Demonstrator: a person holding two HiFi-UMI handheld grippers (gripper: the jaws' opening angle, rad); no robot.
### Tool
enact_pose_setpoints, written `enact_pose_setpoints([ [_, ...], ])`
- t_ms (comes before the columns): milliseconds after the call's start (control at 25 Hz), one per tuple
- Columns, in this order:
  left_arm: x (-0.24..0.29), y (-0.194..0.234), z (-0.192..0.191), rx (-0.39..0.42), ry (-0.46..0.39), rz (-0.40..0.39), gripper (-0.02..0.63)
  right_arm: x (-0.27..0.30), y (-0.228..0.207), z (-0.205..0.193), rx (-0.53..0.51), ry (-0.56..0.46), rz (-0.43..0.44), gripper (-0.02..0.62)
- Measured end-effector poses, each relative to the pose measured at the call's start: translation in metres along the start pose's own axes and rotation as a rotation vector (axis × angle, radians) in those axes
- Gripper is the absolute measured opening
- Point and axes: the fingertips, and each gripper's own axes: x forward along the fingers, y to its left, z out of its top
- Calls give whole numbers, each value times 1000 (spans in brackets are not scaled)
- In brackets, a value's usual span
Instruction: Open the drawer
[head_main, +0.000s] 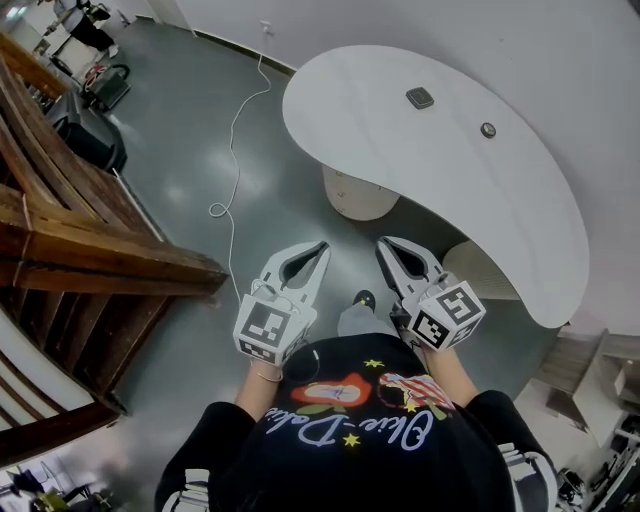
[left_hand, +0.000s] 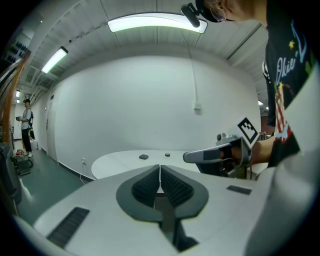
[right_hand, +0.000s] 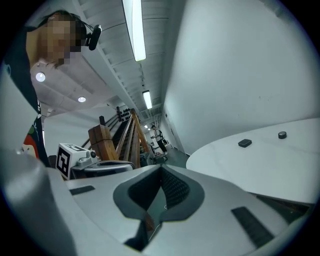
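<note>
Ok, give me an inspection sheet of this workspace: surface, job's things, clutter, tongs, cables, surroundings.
Surface: white curved table, mostly bare.
Job's things: nothing seen.
Clutter: square puck and round puck on the table.
Grippers: left tongs shut, empty; right tongs shut, empty; both over the floor, short of the table.
Cables: white cable lying on the floor, running towards the wall.
Surroundings: wooden railing at left.

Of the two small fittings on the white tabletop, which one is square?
The grey fitting, nearer the rounded left end of the tabletop in the head view; the other fitting, to its right, is round.
</note>
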Motion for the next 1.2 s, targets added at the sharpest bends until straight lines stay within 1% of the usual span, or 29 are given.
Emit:
enact_pose_setpoints([
  [360,56,11,4,-1,32,16,6,15,-52,10,18,21,27,-2],
  [520,81,14,-3,-11,56,11,6,19,-78,5,35,32,18,-2],
  [680,102,25,-14,-22,69,27,6,29,-99,-1,28,60,24,-2],
  [920,111,59,-47,-68,112,71,6,53,-110,-15,23,111,10,-2],
  [1080,116,88,-67,-114,122,76,6,78,-117,-23,40,121,-29,-2],
  [1200,122,110,-82,-125,135,72,6,100,-120,-29,39,129,-45,-2],
])
